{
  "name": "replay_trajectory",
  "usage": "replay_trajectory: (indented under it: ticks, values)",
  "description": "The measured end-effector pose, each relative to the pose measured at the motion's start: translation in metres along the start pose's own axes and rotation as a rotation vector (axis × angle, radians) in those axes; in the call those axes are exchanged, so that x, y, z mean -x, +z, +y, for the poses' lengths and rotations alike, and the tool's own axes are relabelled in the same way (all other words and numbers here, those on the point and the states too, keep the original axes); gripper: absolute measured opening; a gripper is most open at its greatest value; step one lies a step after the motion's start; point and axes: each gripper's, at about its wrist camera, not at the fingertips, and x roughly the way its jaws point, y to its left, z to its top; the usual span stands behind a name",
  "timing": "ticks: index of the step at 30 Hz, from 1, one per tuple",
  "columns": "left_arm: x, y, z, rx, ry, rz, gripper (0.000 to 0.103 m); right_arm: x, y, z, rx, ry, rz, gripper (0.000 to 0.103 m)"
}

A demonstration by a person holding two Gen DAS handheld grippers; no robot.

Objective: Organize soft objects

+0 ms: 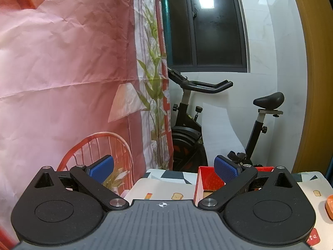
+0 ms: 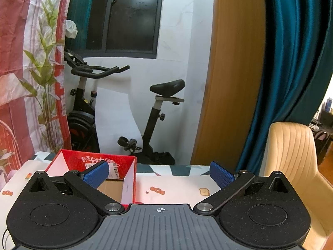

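Note:
A red cardboard box (image 2: 79, 160) with white inner walls stands open on the patterned tablecloth (image 2: 177, 189); its brown floor looks bare. My right gripper (image 2: 159, 175) is open, held above the table, its left blue pad (image 2: 96, 174) in front of the box. In the left wrist view the same red box (image 1: 208, 180) sits behind the right blue pad (image 1: 225, 169) of my left gripper (image 1: 164, 167), which is open and holds nothing. An orange object (image 1: 329, 207) shows at the right edge, cut off. No soft object shows fully.
A pink printed backdrop (image 1: 62, 83) hangs at the left. Behind the table stands a black exercise bike (image 2: 116, 104) against a white wall. A wooden door (image 2: 233, 73), teal curtain (image 2: 295, 62) and cream chair (image 2: 291, 152) are on the right.

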Motion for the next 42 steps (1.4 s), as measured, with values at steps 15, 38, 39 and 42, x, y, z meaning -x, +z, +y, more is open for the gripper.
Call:
replay_trajectory:
  ticks: [15, 38, 39, 42]
  values:
    - [0.005, -0.001, 0.0, -0.003, -0.001, -0.018, 0.103, 0.0, -0.002, 0.004, 0.001, 0.003, -0.003, 0.103]
    - [0.002, -0.008, -0.001, -0.028, -0.017, -0.076, 0.103, -0.012, -0.011, 0.01, -0.008, 0.033, 0.021, 0.103]
    - [0.0, -0.01, -0.001, -0.032, -0.017, -0.072, 0.103, -0.016, -0.014, 0.009, -0.016, 0.043, 0.021, 0.103]
    - [-0.012, -0.022, -0.004, -0.05, -0.028, -0.071, 0.103, -0.032, -0.023, 0.001, -0.092, 0.088, 0.011, 0.103]
